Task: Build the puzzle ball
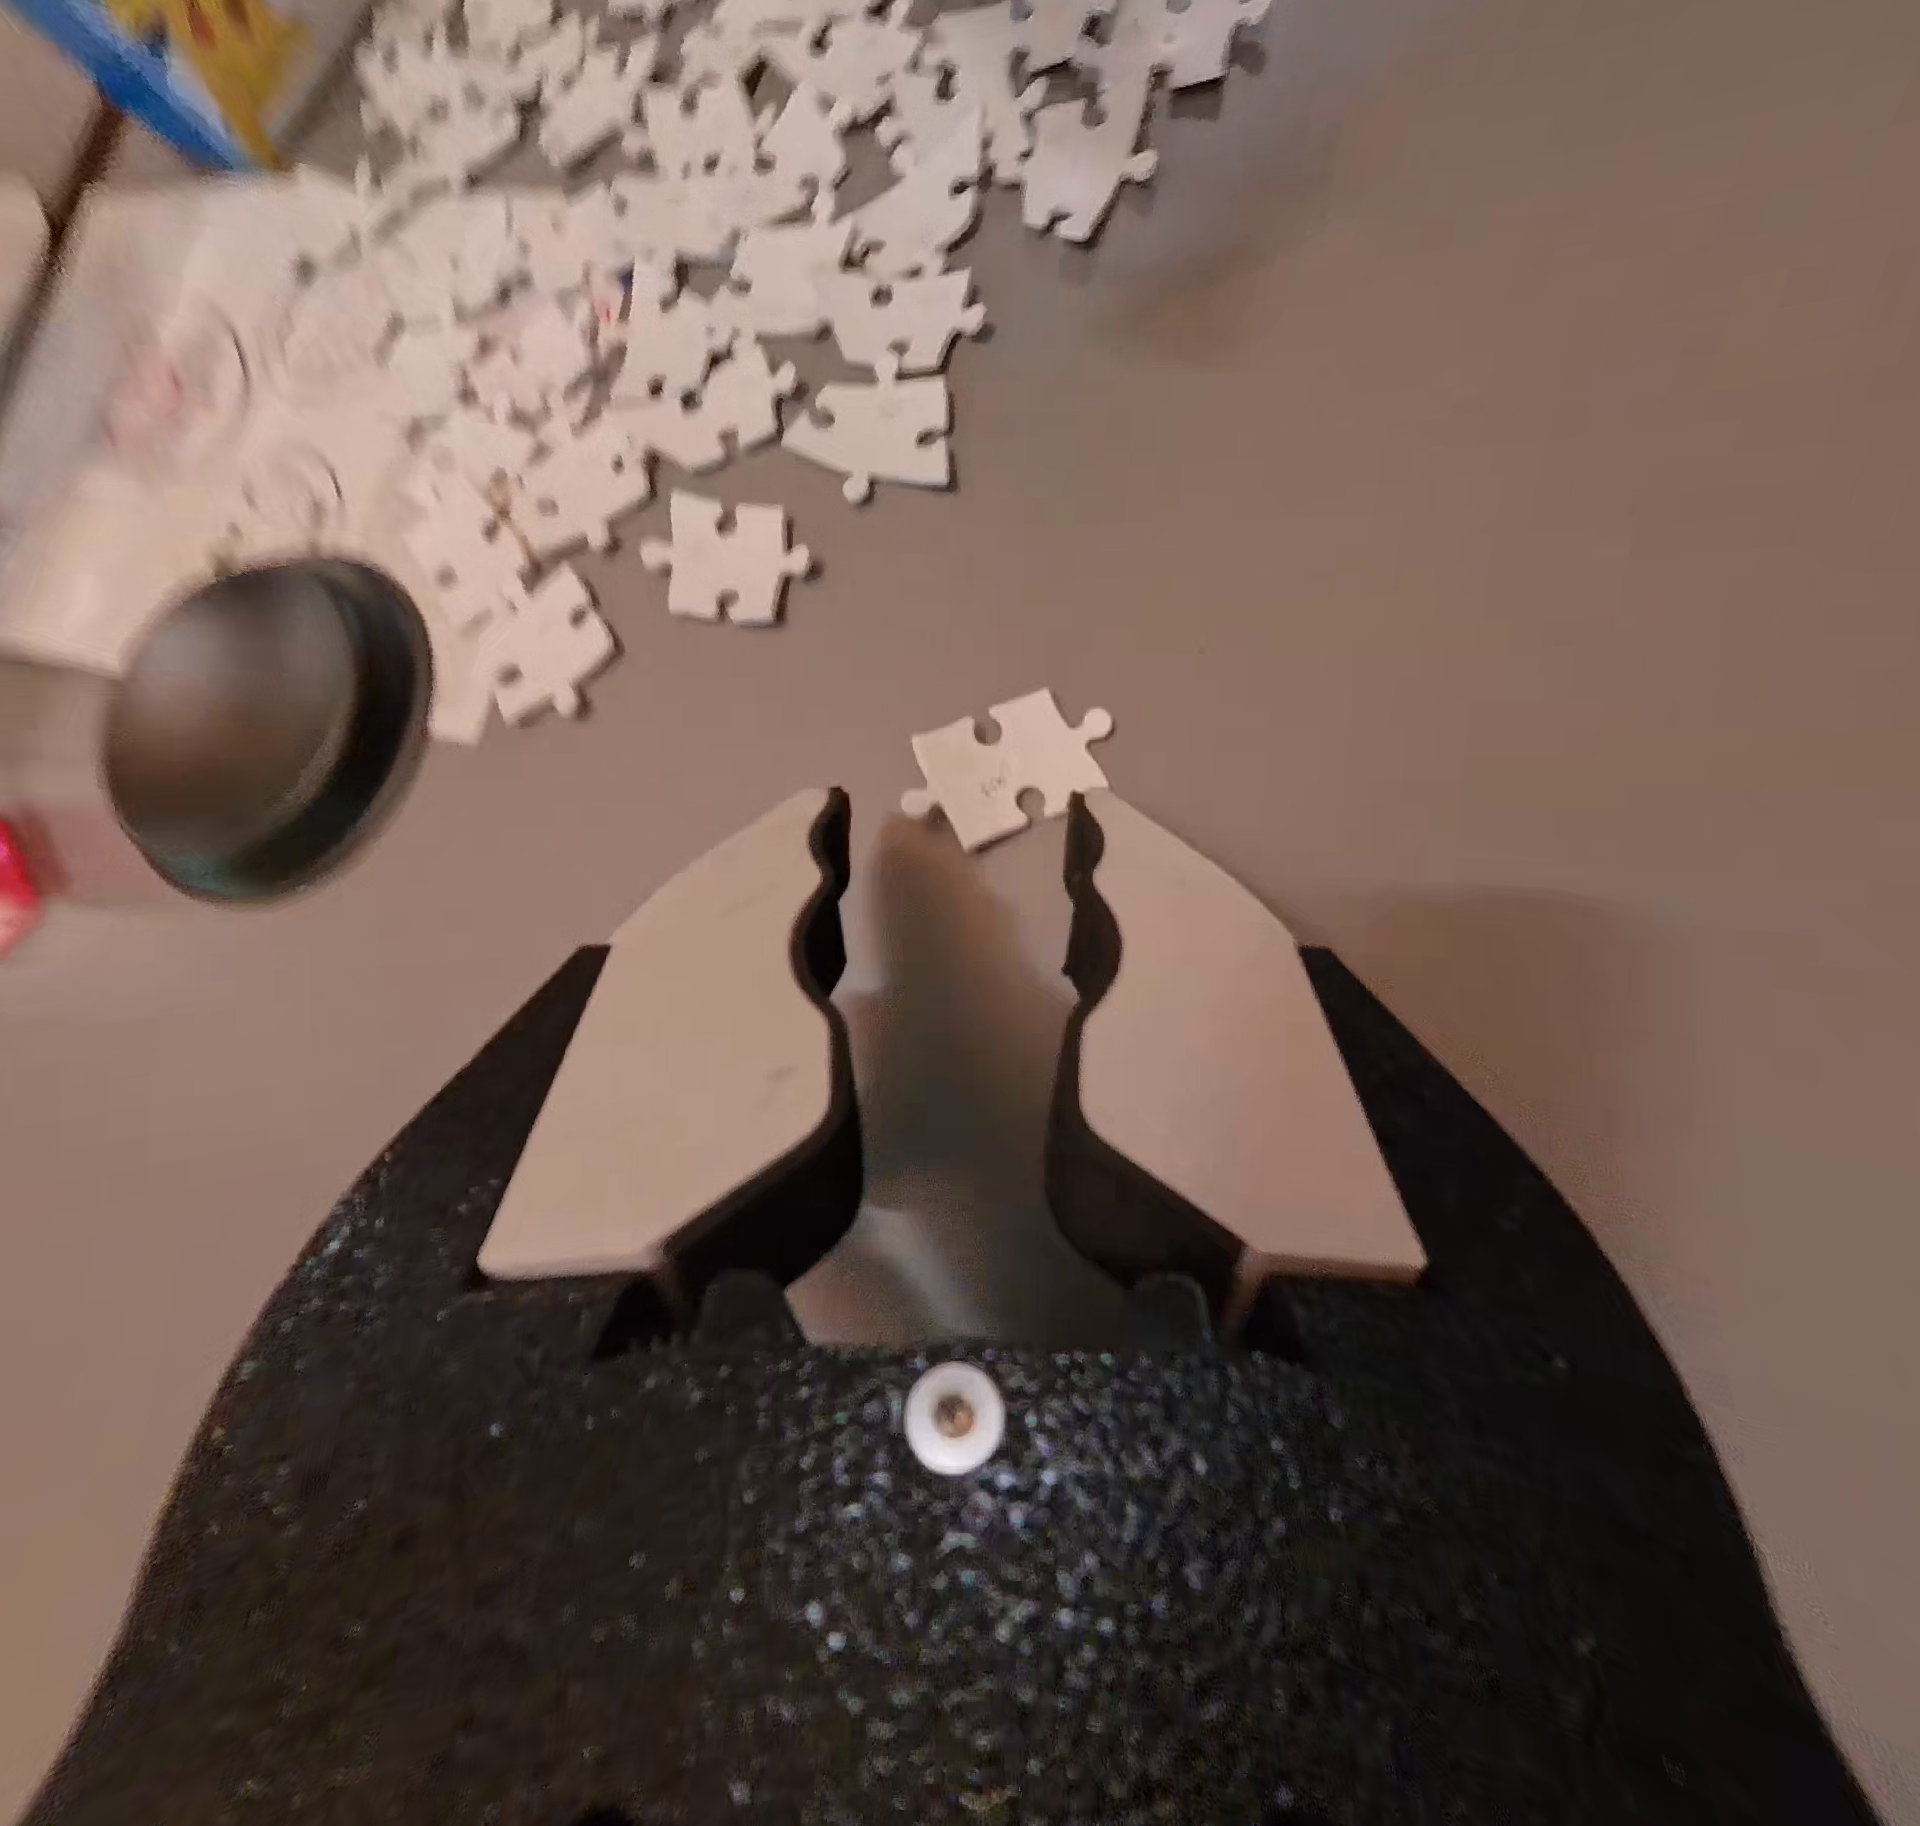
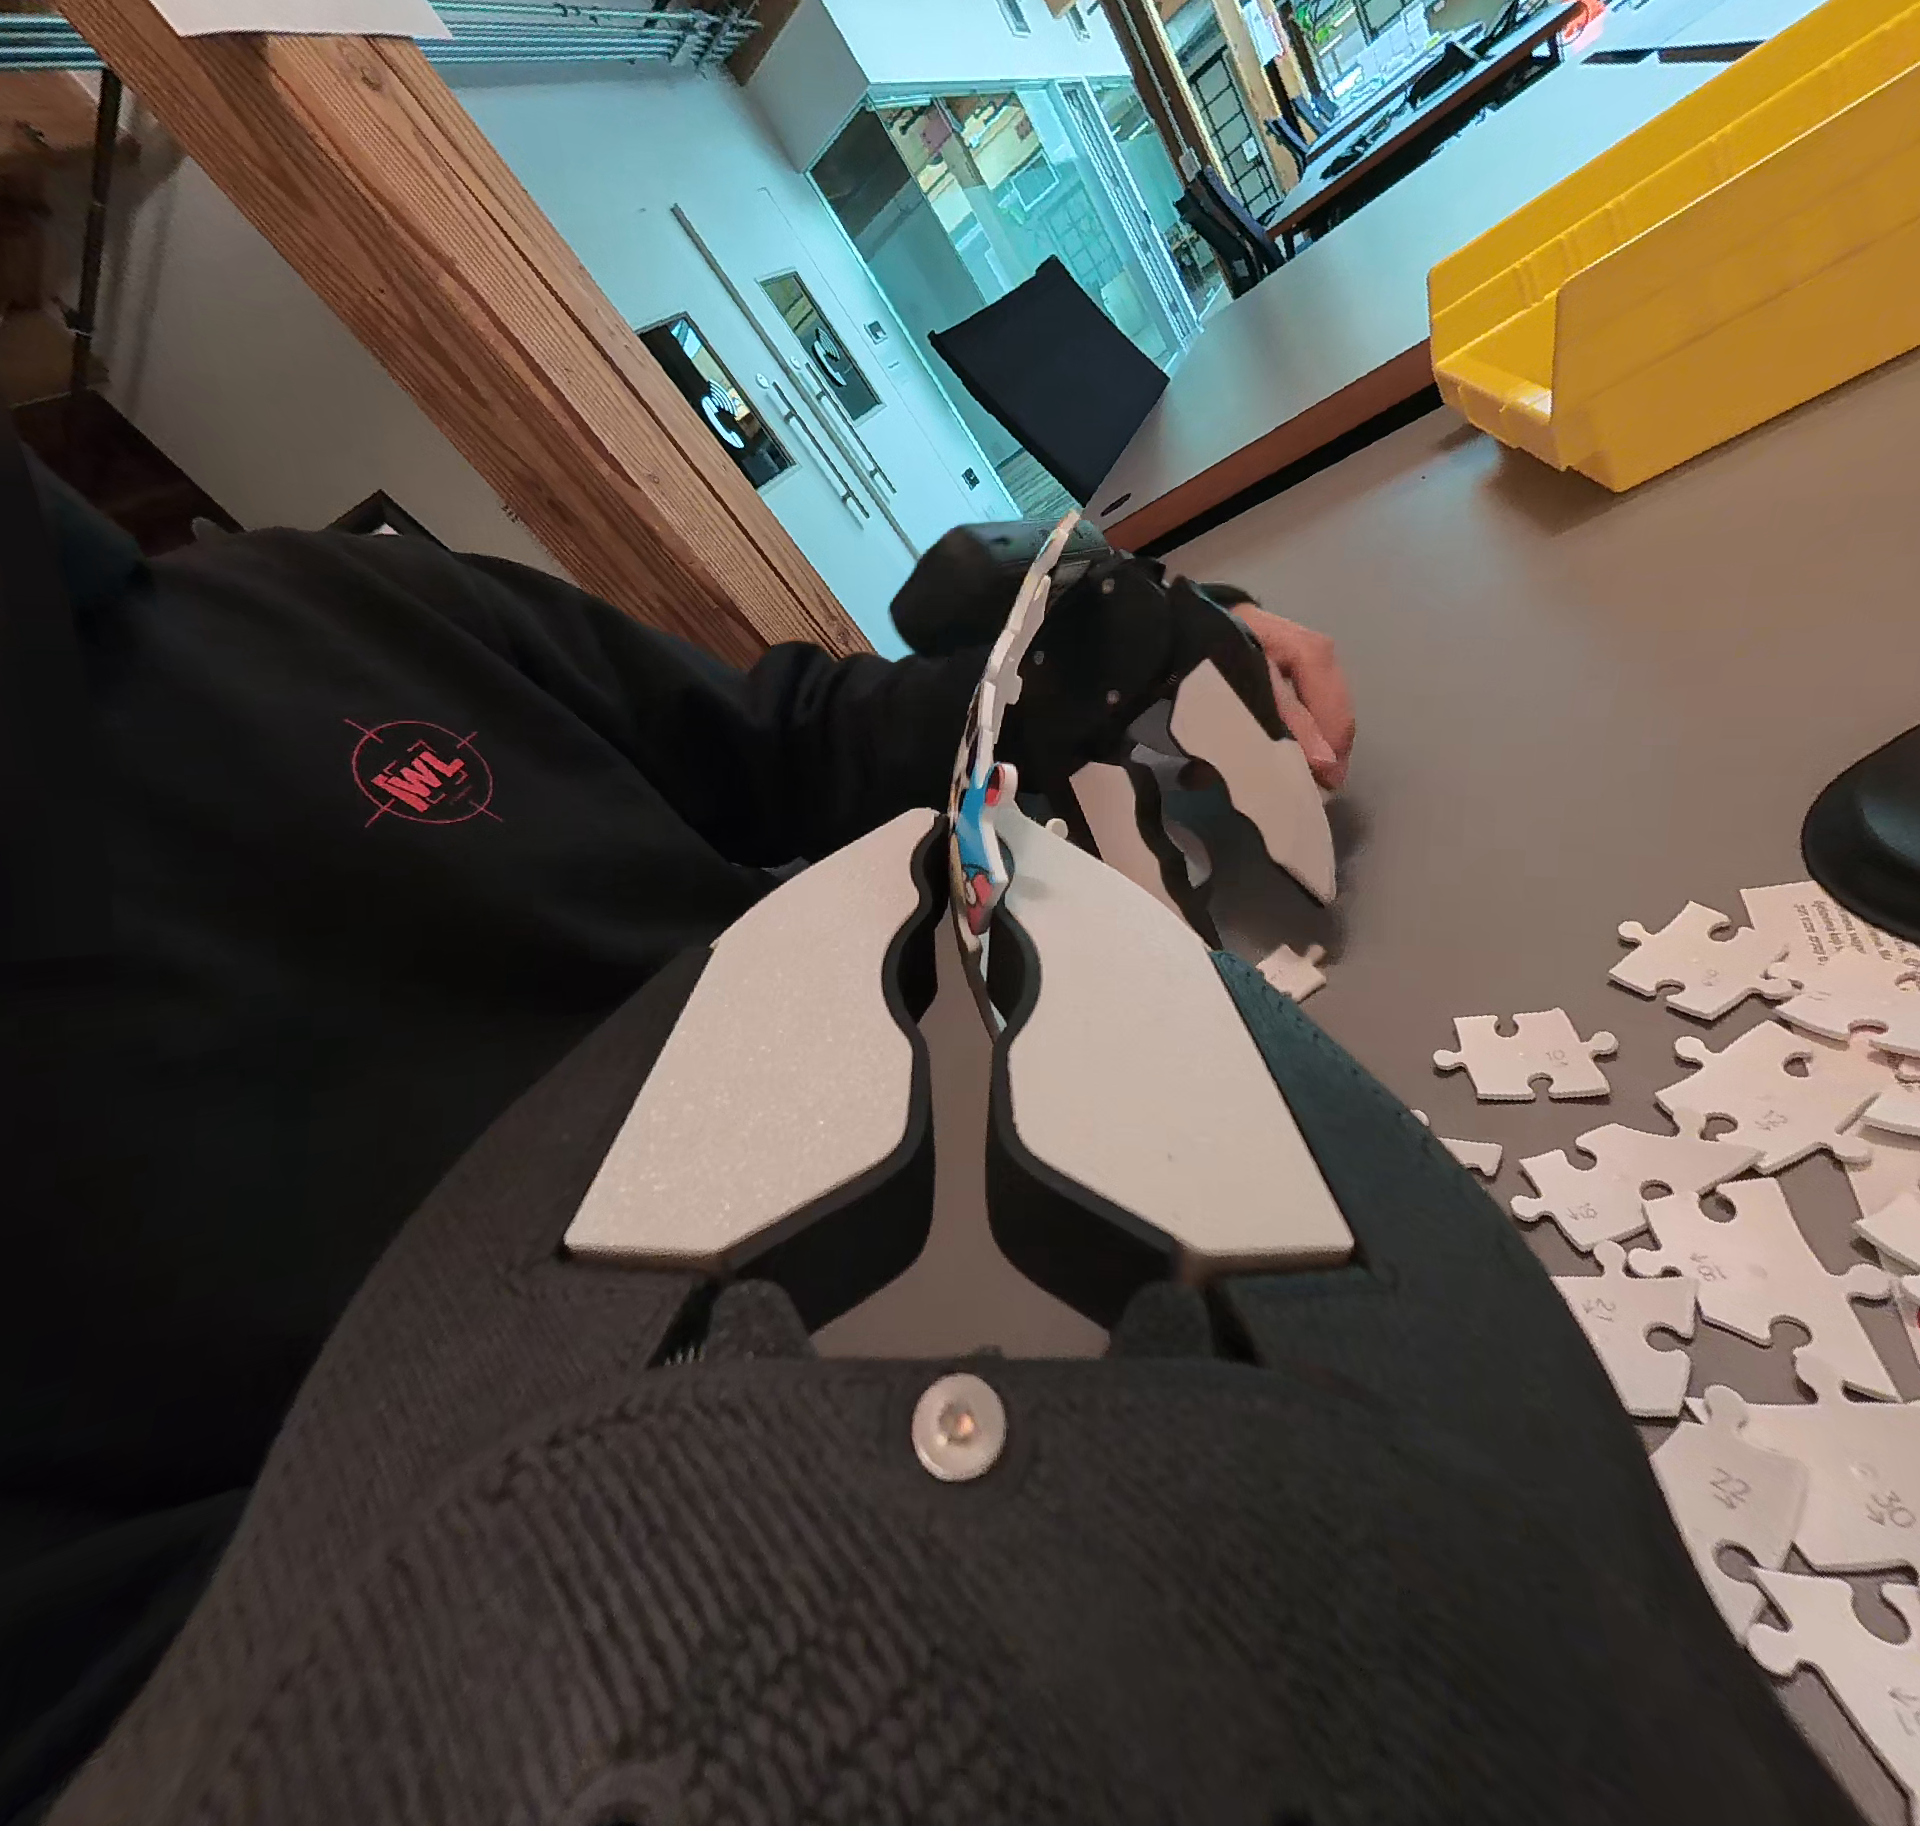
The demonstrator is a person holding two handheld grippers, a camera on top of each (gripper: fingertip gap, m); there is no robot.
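My left gripper [image 1: 958,808] is open, its fingertips just short of a single white puzzle piece [image 1: 1006,781] lying face down on the grey table [image 1: 1455,529]. A heap of white face-down puzzle pieces [image 1: 727,218] lies beyond it. My right gripper [image 2: 975,872] is shut on a curved strip of joined puzzle pieces [image 2: 1000,727] with coloured print, held upright above the table edge. The left gripper [image 2: 1226,800] also shows farther off in the right wrist view, open, tips down near a white piece [image 2: 1291,971]. More loose pieces [image 2: 1714,1205] lie at the right.
A round black stand [image 1: 265,727] sits left of the left gripper, also at the right edge of the right wrist view [image 2: 1870,841]. A blue and yellow box [image 1: 156,20] lies far left. A yellow bin [image 2: 1683,322] stands at the back. A person's dark sleeve [image 2: 520,737] spans left. There is about 20 cm between the tips of the two grippers.
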